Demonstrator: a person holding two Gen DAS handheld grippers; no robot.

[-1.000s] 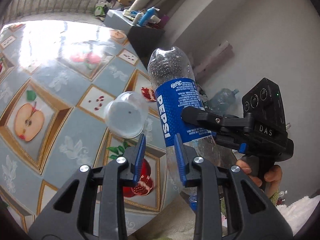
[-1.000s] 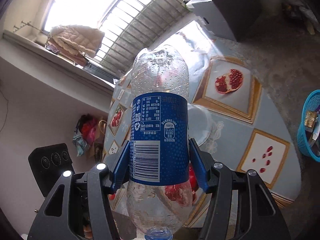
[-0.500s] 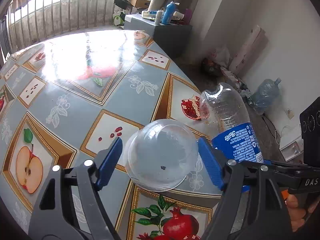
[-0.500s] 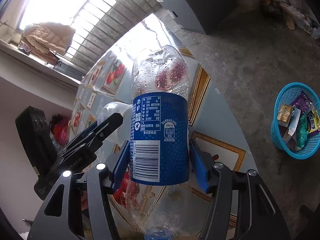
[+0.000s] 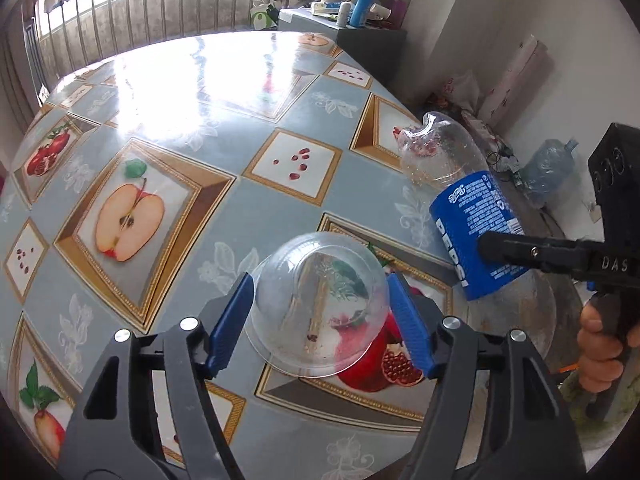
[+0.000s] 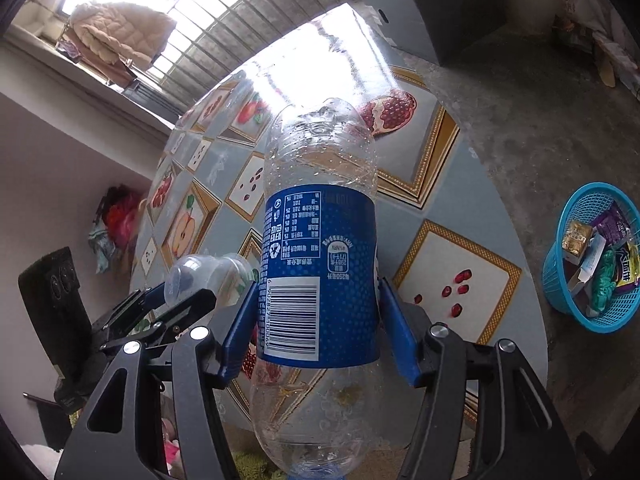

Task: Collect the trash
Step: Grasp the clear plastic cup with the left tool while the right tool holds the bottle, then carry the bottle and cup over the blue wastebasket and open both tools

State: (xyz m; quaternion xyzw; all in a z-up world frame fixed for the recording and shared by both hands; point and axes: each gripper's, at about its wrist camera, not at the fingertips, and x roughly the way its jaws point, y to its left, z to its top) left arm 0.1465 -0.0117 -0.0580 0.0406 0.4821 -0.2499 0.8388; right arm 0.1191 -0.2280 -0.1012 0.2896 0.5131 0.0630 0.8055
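Observation:
My right gripper (image 6: 320, 336) is shut on an empty clear Pepsi bottle (image 6: 320, 264) with a blue label, held above the table's near edge. The bottle (image 5: 472, 216) also shows at the right of the left wrist view. A clear plastic cup (image 5: 320, 308) lies on its side on the table, between the spread blue pads of my left gripper (image 5: 320, 324). I cannot tell whether the pads touch it. The cup (image 6: 208, 276) and the left gripper (image 6: 168, 304) also show at the left of the right wrist view.
A round table (image 5: 192, 80) carries a fruit-patterned cloth. A blue basket (image 6: 592, 260) with wrappers stands on the floor to the right of the table. A grey cabinet (image 5: 360, 36) with bottles stands behind the table, near a barred window.
My left gripper opened wide and moved around the cup, which now lies between its pads. The right gripper with the bottle swung lower, toward the table's right edge.

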